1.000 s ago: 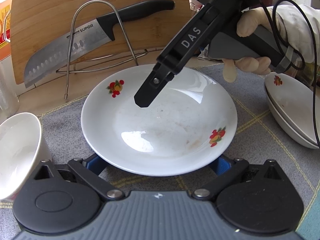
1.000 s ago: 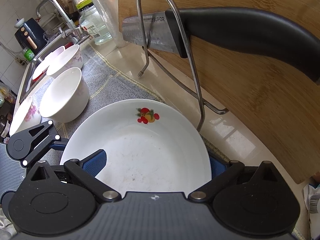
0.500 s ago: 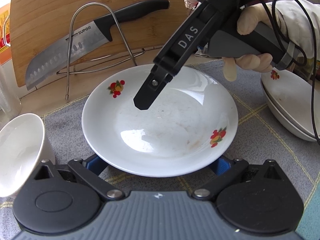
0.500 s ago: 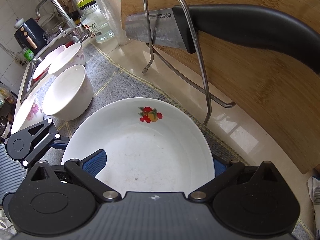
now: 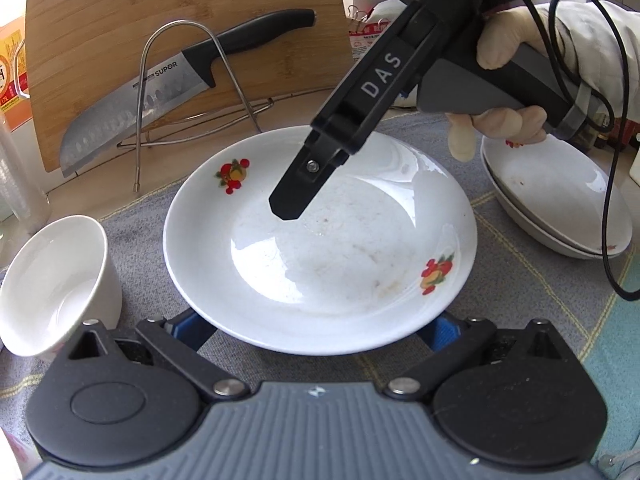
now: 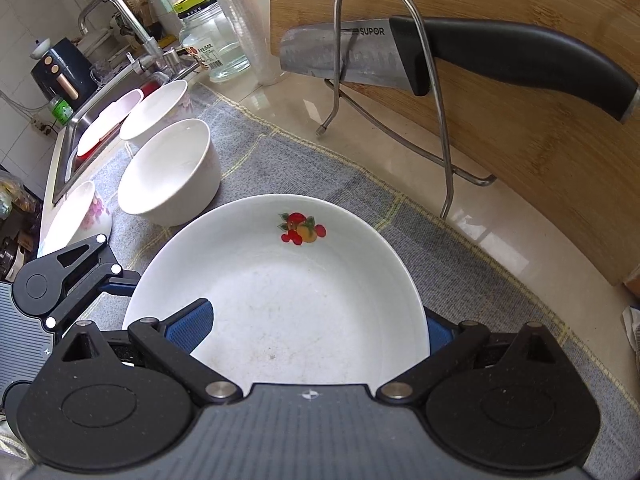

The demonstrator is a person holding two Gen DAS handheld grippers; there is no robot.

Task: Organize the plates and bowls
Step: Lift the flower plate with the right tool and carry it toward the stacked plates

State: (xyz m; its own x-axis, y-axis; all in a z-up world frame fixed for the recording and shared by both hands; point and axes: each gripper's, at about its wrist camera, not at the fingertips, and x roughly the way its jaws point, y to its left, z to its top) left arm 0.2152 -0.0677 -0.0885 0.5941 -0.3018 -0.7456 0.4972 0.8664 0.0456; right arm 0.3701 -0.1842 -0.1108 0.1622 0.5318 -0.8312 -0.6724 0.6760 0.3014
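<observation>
A white plate with fruit prints (image 5: 340, 248) sits on the grey cloth; it also shows in the right wrist view (image 6: 280, 292). My right gripper (image 6: 316, 328) straddles its near rim, one blue pad (image 6: 188, 320) over the inside, the other hidden past the rim. In the left wrist view its finger (image 5: 304, 188) hangs over the plate. My left gripper (image 5: 316, 328) has its wide-set pads (image 5: 192, 328) under the plate's near edge. A white bowl (image 5: 52, 280) stands left. Two stacked plates (image 5: 560, 196) lie right.
A wire rack (image 5: 188, 92) holding a knife (image 5: 168, 92) stands before a leaning wooden board (image 5: 180, 20). In the right wrist view, more bowls (image 6: 168, 172) line the cloth toward a sink (image 6: 92, 120), with a glass jar (image 6: 212, 44) behind.
The plate and both grippers have shifted slightly right, away from the rack and knife. The bowl at left has slid further into the left wrist view.
</observation>
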